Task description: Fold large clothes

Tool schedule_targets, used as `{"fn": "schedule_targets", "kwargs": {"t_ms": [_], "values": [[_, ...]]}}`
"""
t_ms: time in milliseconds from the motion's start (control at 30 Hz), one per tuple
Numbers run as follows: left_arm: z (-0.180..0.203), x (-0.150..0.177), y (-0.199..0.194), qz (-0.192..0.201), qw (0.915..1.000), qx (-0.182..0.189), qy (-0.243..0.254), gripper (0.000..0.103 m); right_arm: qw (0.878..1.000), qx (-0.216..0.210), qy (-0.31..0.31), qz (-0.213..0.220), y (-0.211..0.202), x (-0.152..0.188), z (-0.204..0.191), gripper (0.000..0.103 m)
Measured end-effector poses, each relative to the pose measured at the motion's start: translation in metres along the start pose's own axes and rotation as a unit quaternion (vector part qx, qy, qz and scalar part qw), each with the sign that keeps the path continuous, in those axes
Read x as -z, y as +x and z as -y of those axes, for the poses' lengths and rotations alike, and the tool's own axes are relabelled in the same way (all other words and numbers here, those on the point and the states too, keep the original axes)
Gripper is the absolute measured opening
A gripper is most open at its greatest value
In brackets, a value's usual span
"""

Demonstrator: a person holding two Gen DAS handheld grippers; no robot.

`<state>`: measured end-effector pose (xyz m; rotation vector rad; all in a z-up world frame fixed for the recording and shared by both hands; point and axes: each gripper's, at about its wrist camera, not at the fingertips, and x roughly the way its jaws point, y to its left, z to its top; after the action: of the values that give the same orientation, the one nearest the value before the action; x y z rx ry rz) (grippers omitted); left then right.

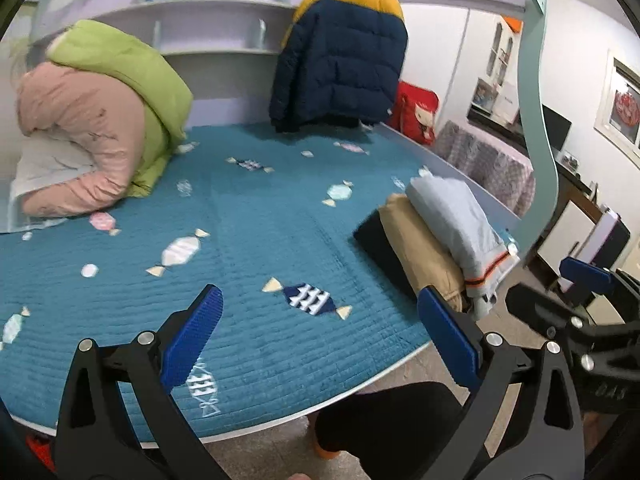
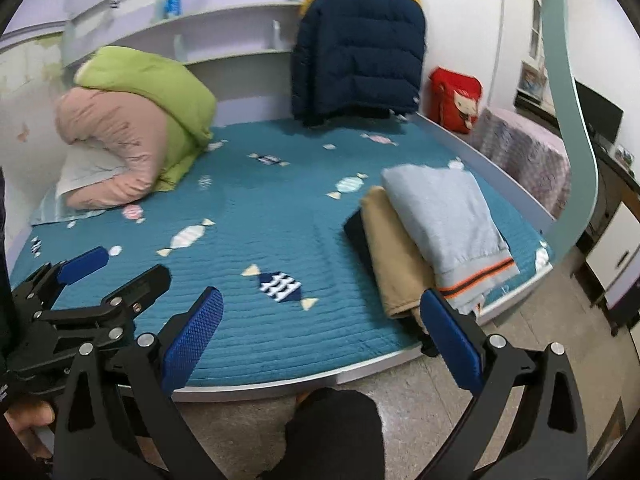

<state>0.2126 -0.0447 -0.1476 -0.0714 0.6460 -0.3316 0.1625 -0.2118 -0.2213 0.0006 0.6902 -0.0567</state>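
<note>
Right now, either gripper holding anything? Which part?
Nothing held. The left gripper and the right gripper both have open jaws with only the blue bedspread between them; the folded clothes lie untouched.

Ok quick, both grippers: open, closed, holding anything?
Left gripper: open, empty, above the near edge of the blue bed mat.
Right gripper: open, empty, near the folded clothes stack.

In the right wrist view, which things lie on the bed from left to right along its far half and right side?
Pink padded coat → green padded coat → hanging navy and yellow jacket → folded grey garment on the stack. Both grippers, right and left, are open and hold nothing.
</note>
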Motion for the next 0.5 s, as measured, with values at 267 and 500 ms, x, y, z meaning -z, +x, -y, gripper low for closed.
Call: {"fn": "schedule_targets", "kwargs": {"t_ms": [267, 500], "values": [[-0.003, -0.001, -0.058, 0.044, 0.9987, -0.026, 0.0, 0.098, 0.999, -0.003, -0.016, 0.048, -0.041, -0.002, -0.02, 0.095], [-0.005, -0.008, -0.113, 0.091, 0.9939, -0.063, 0.002, 0.098, 0.995, -0.023, -0.024, 0.092, -0.078, -0.005, -0.034, 0.095]]}}
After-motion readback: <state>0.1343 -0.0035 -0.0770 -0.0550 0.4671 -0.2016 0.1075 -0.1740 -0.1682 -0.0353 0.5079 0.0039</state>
